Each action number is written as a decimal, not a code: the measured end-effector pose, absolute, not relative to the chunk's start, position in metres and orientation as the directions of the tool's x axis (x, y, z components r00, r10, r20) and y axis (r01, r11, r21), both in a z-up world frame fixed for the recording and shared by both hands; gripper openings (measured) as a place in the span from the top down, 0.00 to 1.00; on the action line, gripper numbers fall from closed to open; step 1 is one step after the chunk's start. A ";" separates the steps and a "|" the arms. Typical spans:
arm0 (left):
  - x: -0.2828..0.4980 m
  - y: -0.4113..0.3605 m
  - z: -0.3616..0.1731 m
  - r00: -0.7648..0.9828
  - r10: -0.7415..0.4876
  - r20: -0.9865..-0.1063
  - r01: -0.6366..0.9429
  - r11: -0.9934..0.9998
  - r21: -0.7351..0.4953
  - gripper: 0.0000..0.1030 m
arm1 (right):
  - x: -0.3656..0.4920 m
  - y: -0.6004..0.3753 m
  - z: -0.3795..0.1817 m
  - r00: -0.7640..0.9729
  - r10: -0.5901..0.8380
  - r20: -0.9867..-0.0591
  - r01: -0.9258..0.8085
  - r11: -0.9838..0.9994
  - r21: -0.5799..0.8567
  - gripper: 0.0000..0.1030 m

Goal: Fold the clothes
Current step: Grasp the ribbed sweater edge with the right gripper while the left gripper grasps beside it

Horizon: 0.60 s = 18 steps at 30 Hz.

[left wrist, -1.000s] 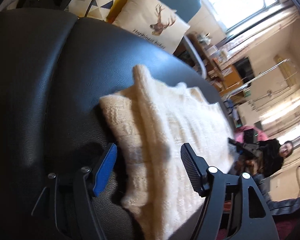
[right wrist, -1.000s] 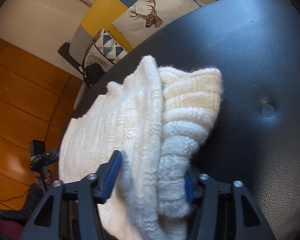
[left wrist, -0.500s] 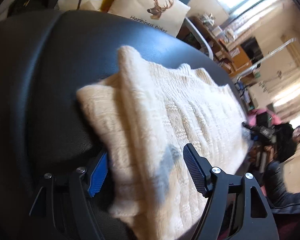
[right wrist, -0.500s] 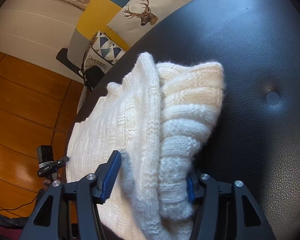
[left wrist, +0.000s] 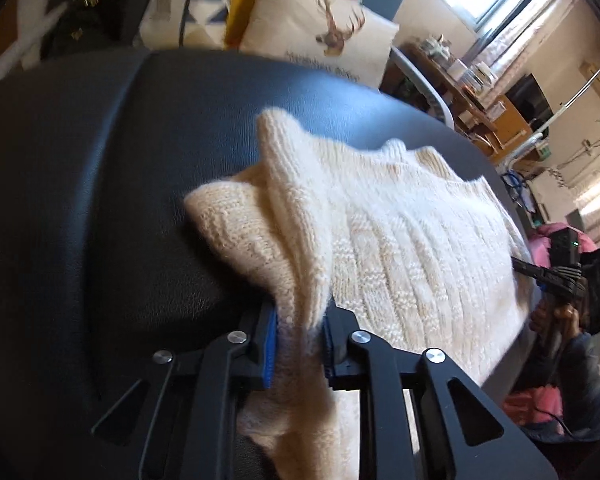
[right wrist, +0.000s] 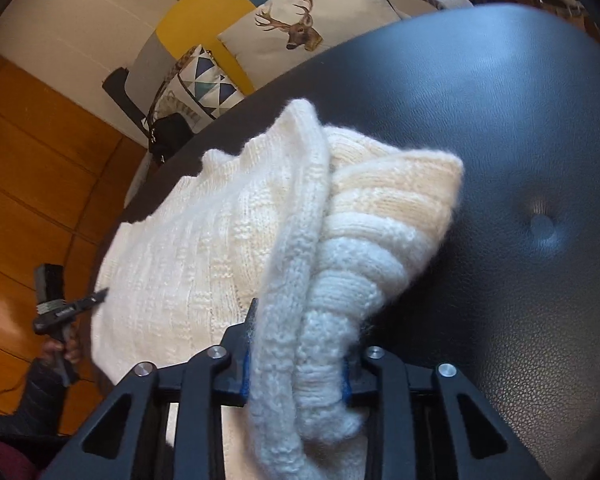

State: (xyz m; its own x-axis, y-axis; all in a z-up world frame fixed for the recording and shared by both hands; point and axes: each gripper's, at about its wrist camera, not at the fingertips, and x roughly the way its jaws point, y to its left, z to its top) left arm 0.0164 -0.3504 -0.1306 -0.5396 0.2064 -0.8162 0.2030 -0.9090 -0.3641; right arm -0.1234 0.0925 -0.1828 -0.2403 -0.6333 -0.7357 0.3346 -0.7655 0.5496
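- a cream knitted sweater is lying spread across a black leather seat, its ribbed body stretching away from both cameras.
- the left gripper is closing its jaws on a raised fold at the near edge of the sweater; the blue pads are pressing the knit from both sides, and the pinched ridge is standing up above the flat part of the garment.
- the right gripper is closing its jaws too, with a thick bunch of the sweater between them; the rolled, ribbed part is bulging out above the jaws, and the pads are squeezing it at a narrow gap.
- in the right wrist view the bunched fold is leaning toward a button dimple in the seat, though well apart from it.
- a deer-print cushion is sitting behind the seat, beside a triangle-patterned cushion and a black handbag.
- in each view the other gripper is showing at the far edge of the sweater, with the person's hand wrapping its handle.
- the wooden floor is showing beyond the seat in the right wrist view.
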 end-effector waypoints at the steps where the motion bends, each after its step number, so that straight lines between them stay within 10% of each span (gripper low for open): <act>1: 0.020 -0.347 -0.125 -0.562 0.181 -0.807 0.206 -0.914 -0.348 0.84 | -0.122 0.090 -0.180 -0.254 -0.619 -0.743 0.347 -0.775 0.528 0.77; 18: 0.143 -0.379 -0.055 -0.728 -0.244 -0.641 0.493 -0.836 -0.241 0.85 | -0.148 -0.090 -0.159 -0.178 -0.602 -0.778 0.642 -0.671 0.372 0.80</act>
